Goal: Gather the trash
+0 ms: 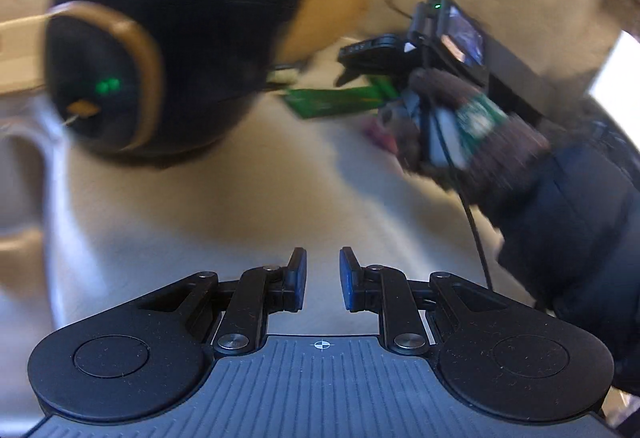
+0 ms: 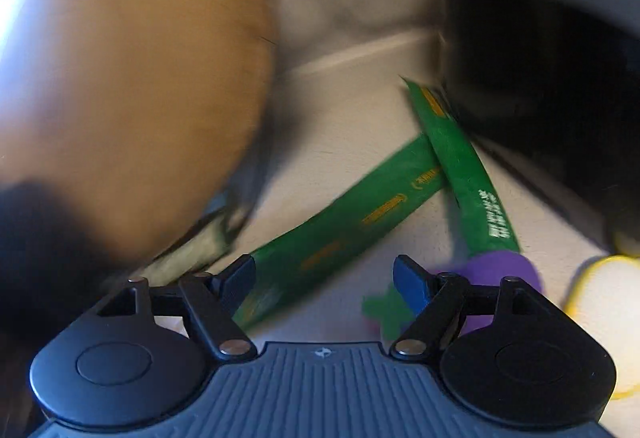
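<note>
Two long green wrappers [image 2: 348, 230] lie crossed on the pale surface, the second one [image 2: 460, 165] running toward a dark bin. My right gripper [image 2: 324, 278] hovers just above them, jaws wide apart and gripping nothing; the lower wrapper passes under its left finger. A purple and green scrap [image 2: 500, 270] lies by its right finger. In the left wrist view the wrappers [image 1: 332, 99] lie far ahead, with the right gripper [image 1: 352, 65] over them in a gloved hand [image 1: 460, 117]. My left gripper [image 1: 323, 278] stands low over bare surface, its pads a narrow gap apart and empty.
A dark bin with a grey rim [image 2: 540, 77] stands at the right. A large tan rounded object [image 2: 120, 77] crowds the left. A blurred black rounded thing with a gold ring [image 1: 160, 37] looms at the left. A yellow-rimmed disc [image 2: 604, 302] lies at the right edge. Cables trail behind.
</note>
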The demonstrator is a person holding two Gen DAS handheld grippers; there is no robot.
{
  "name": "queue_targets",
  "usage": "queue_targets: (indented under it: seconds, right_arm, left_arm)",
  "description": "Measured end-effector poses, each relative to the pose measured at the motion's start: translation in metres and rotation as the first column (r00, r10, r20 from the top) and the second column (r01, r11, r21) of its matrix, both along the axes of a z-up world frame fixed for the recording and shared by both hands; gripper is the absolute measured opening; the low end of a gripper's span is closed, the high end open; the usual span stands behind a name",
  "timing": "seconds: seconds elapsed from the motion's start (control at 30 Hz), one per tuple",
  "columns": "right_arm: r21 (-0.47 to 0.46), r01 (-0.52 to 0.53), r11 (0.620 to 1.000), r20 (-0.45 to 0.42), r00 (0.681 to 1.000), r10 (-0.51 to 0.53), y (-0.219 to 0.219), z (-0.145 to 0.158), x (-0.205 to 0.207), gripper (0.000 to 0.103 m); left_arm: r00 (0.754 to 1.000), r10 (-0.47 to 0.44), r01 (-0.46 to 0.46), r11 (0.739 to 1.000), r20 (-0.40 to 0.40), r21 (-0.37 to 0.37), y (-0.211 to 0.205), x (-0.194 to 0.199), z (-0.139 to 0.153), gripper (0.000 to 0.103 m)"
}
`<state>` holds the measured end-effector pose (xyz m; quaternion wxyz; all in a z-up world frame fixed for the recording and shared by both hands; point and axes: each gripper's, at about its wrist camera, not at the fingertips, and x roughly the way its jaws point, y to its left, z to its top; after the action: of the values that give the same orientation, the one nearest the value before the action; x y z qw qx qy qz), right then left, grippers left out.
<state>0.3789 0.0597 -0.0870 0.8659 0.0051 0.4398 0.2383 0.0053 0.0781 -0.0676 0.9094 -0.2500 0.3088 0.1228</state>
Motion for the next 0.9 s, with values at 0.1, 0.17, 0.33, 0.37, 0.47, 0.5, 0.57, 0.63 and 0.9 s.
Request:
queue_targets:
  seconds: [0.1,0.17,0.33,0.37,0.47,0.5,0.57,0.63,0.9]
  right_arm:
    - [-0.052,0.032,0.998,-0.005,0.999,-0.032,0.018,-0.014,0.016,0.076]
    - [-0.115,0.048,0.992,0.018,0.999,-0.046,0.026,-0.019,0.021,0.077]
    - [-0.141,-0.032,0.99,0.014,0.999,0.034,0.014,-0.01,0.002,0.049]
    - [-0.145,-0.071,0.987,0.015,0.997,0.074,0.007,-0.005,-0.006,0.033]
    - [-0.112,-0.156,0.981,-0.006,0.988,0.156,-0.016,0.008,-0.033,0.016]
    - [-0.092,-0.182,0.979,-0.014,0.983,0.181,-0.025,0.013,-0.044,0.013]
    - [-0.055,-0.222,0.974,-0.04,0.975,0.22,-0.045,0.022,-0.067,0.011]
    - [-0.012,-0.246,0.969,-0.079,0.966,0.245,-0.066,0.028,-0.091,0.011]
    - [0.128,-0.25,0.96,-0.23,0.934,0.274,-0.124,0.026,-0.17,0.027]
  left_arm:
    - [0.997,0.082,-0.082,0.997,-0.002,-0.003,0.004,-0.022,0.0,0.021]
    - [0.99,0.142,-0.142,0.99,0.007,-0.003,0.008,-0.034,0.0,0.021]
    - [0.98,0.193,-0.191,0.981,0.052,-0.032,0.018,-0.046,0.002,0.021]
    - [0.982,0.183,-0.181,0.983,0.056,-0.037,0.02,-0.046,0.002,0.021]
    - [0.988,0.139,-0.136,0.99,0.074,-0.045,0.022,-0.041,0.002,0.021]
    - [0.99,0.119,-0.116,0.992,0.081,-0.046,0.022,-0.038,0.003,0.021]
    - [0.992,0.081,-0.076,0.996,0.094,-0.049,0.023,-0.03,0.001,0.021]
    - [0.994,0.047,-0.042,0.998,0.102,-0.051,0.024,-0.025,0.002,0.021]
    - [0.996,-0.057,0.063,0.994,0.07,-0.089,0.024,0.003,-0.007,0.021]
